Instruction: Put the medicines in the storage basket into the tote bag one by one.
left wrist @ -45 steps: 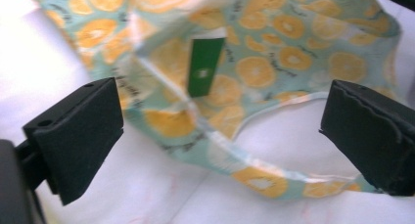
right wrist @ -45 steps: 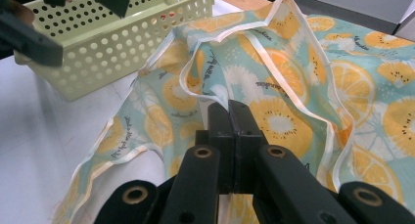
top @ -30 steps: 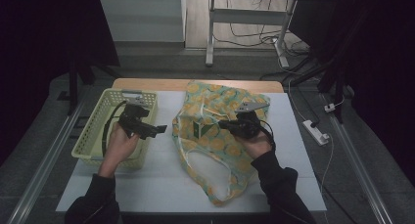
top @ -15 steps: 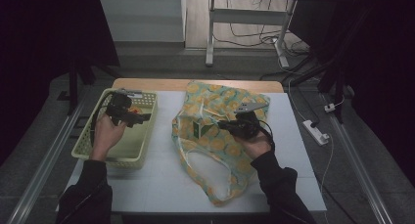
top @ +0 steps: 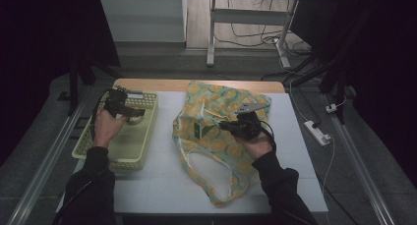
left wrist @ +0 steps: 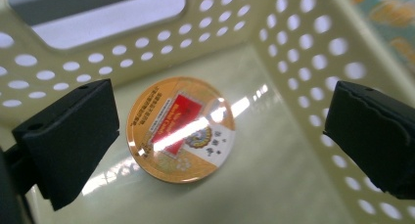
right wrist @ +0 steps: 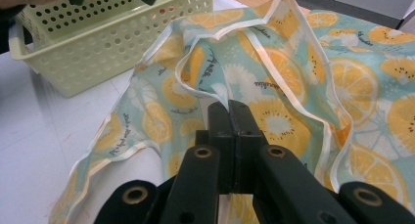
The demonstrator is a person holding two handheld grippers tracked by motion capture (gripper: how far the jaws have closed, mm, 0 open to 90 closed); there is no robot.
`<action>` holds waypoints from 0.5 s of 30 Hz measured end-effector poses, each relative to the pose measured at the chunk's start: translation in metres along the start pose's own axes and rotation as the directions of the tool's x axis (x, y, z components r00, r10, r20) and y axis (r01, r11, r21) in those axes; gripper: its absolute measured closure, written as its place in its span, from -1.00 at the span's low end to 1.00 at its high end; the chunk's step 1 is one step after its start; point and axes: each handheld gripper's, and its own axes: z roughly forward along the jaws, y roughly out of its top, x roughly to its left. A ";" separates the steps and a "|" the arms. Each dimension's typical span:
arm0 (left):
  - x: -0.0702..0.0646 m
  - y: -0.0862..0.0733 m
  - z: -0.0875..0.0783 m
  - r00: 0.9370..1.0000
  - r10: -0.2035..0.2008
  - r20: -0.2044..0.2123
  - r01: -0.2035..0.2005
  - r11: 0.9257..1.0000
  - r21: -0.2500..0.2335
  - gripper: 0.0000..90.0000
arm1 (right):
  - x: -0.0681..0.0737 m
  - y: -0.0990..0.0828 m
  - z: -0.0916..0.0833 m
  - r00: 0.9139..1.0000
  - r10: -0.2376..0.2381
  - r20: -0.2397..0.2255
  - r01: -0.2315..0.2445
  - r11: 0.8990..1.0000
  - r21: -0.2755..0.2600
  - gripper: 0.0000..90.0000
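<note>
Item one: pale yellow perforated basket (top: 129, 145) at the left of the white counter (top: 162, 181), holding a round flat tin (left wrist: 181, 128) with an orange rim and a red-and-white label, lying flat on the basket floor near one corner. Item two: fabric tote bag (top: 216, 136), teal with an orange-slice print, spread over the middle of the counter, handle loops trailing toward the near edge. Left hand-held gripper (left wrist: 215, 136): poised inside the basket just above the tin, jaws spread wide with nothing between the pads; the tin sits roughly midway in the gap, apart from both. Right hand-held gripper (right wrist: 230, 121): jaws fully closed, pinching the bag's white-trimmed rim and lifting it so the mouth stands open toward the basket. Risks, as judged: the tin is low and smooth, with a glossy lid, so pads closing on its edge could skid off or tip it up against the basket wall; the near corner may block one jaw from getting down beside it. The pinch on the rim looks shallow, so thin cloth could slide free and let the bag mouth collapse. The left gripper's trailing cable might snag on the basket rim when the tin is lifted.
</note>
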 end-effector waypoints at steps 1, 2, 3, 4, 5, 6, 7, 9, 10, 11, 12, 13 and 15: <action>0.001 0.000 0.003 1.000 0.001 -0.003 -0.001 1.000 0.014 -1.00 | 0.000 0.000 0.000 1.000 0.001 -0.001 -0.001 1.000 0.000 0.98; 0.002 0.000 0.007 1.000 -0.001 -0.006 0.001 1.000 0.026 -1.00 | 0.000 0.000 0.000 1.000 0.000 0.000 0.000 1.000 0.000 0.98; 0.003 0.000 0.010 1.000 0.001 -0.016 -0.001 0.999 0.042 -1.00 | 0.000 0.000 0.000 1.000 0.000 -0.001 0.000 1.000 0.000 0.98; 0.004 0.000 0.013 1.000 0.004 -0.026 -0.002 0.999 0.055 -1.00 | 0.000 0.000 -0.001 1.000 0.000 0.001 0.000 1.000 0.000 0.98; 0.004 0.000 0.016 1.000 0.007 -0.025 -0.005 0.998 0.063 -1.00 | 0.000 0.000 -0.001 1.000 0.000 0.000 0.000 1.000 0.000 0.98; 0.005 0.000 0.019 0.999 0.011 -0.032 -0.008 0.997 0.074 -1.00 | 0.000 0.000 -0.001 1.000 -0.001 0.000 0.001 1.000 -0.001 0.98; 0.005 0.001 0.022 0.999 0.016 -0.045 -0.012 0.996 0.088 -1.00 | -0.001 0.000 -0.001 1.000 -0.001 0.000 0.001 1.000 -0.001 0.98; 0.005 0.001 0.026 0.998 0.020 -0.057 -0.014 0.994 0.106 -1.00 | -0.001 0.000 -0.001 1.000 -0.002 0.000 0.002 1.000 -0.001 0.98; 0.005 0.001 0.029 0.997 0.023 -0.071 -0.014 0.992 0.123 -1.00 | -0.001 0.000 -0.001 1.000 -0.001 0.000 0.001 1.000 -0.001 0.98; 0.005 0.001 0.032 0.997 0.025 -0.077 -0.014 0.990 0.139 -1.00 | -0.001 0.000 -0.001 1.000 -0.001 -0.001 0.001 1.000 -0.002 0.98; 0.005 0.001 0.034 0.997 0.022 -0.075 -0.010 0.989 0.149 -1.00 | -0.001 0.000 -0.001 1.000 -0.002 -0.001 0.002 1.000 -0.001 0.98; 0.006 0.000 0.037 0.997 0.021 -0.079 -0.008 0.987 0.163 -1.00 | -0.001 0.000 -0.001 1.000 -0.002 -0.001 0.002 1.000 -0.001 0.98; 0.007 -0.001 0.041 0.996 0.003 -0.087 0.013 0.982 0.188 -1.00 | 0.000 0.000 -0.001 1.000 -0.001 -0.002 0.001 1.000 -0.001 0.98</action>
